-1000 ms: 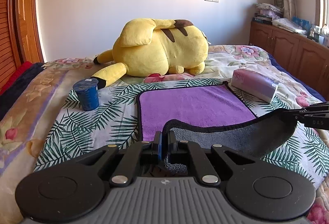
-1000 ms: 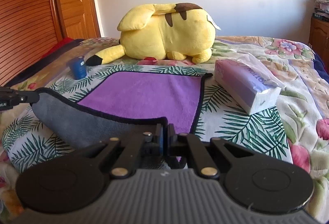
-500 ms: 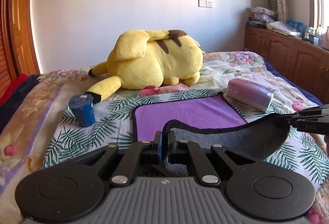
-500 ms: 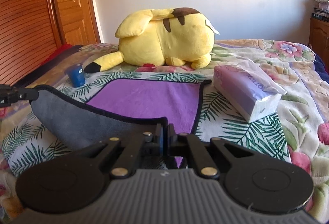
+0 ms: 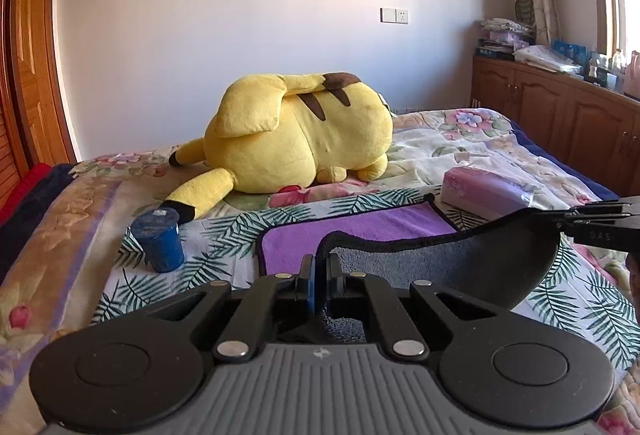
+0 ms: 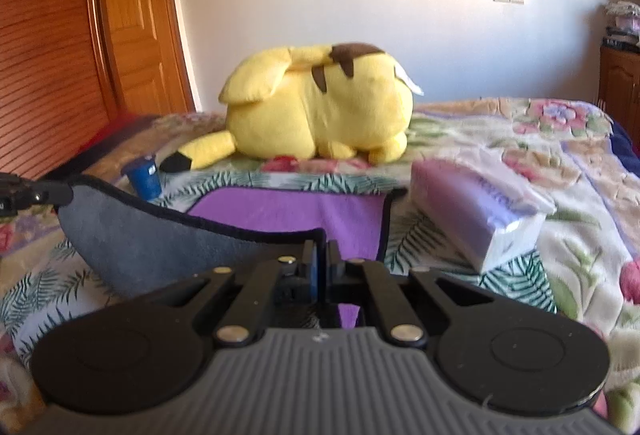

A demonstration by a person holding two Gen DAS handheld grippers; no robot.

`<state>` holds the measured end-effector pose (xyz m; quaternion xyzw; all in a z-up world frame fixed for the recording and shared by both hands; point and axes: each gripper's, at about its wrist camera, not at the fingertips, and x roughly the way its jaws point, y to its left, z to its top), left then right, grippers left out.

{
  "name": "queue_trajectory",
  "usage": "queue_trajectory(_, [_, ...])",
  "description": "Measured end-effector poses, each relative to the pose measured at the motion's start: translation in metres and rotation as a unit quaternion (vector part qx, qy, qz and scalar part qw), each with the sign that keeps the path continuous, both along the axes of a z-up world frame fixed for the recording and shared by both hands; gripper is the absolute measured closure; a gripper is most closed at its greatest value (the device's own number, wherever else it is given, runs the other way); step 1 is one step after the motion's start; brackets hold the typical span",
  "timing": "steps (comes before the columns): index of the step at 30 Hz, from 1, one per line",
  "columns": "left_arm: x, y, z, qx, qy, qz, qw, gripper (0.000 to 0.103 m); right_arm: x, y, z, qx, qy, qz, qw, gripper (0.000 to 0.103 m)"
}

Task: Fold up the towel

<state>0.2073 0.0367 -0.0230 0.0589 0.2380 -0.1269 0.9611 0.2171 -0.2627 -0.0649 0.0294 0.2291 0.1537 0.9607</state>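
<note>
left gripper (image 5: 320, 277) + right gripper (image 6: 322, 263): jaws pinched on towel (image 5: 360, 231) near corners, one each | we hold near edge lifted, grey underside sagging between | purple rest flat on bed (image 5: 80, 203), straight ahead | far edge lies across, level for both | beyond: blue cup (image 5: 158, 241), tissue pack (image 6: 476, 207), yellow plush (image 5: 296, 131)

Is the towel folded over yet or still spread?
Partway: the towel's near edge hangs lifted, grey underside showing, pinched by left gripper and right gripper; far half lies flat.

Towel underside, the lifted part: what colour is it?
Grey, edged in black trim, while the towel top face is purple. Clearest in the left wrist view.
</note>
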Motion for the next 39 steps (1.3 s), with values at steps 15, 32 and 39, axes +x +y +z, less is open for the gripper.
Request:
queue_trajectory(15, [0.023, -0.001, 0.014, -0.003, -0.026, 0.008, 0.9996, 0.098, 0.020, 0.001, 0.019, -0.011, -0.045, -0.009, 0.999, 0.099])
queue_trajectory(32, [0.062, -0.001, 0.018, 0.011, -0.038, 0.021, 0.9990, 0.098, 0.052, 0.008, 0.025, -0.029, -0.062, -0.008, 0.998, 0.099])
queue_trajectory(39, [0.081, 0.001, 0.017, 0.023, -0.043, 0.030, 0.9984, 0.098, 0.073, 0.006, 0.027, -0.025, -0.061, -0.014, 0.998, 0.099])
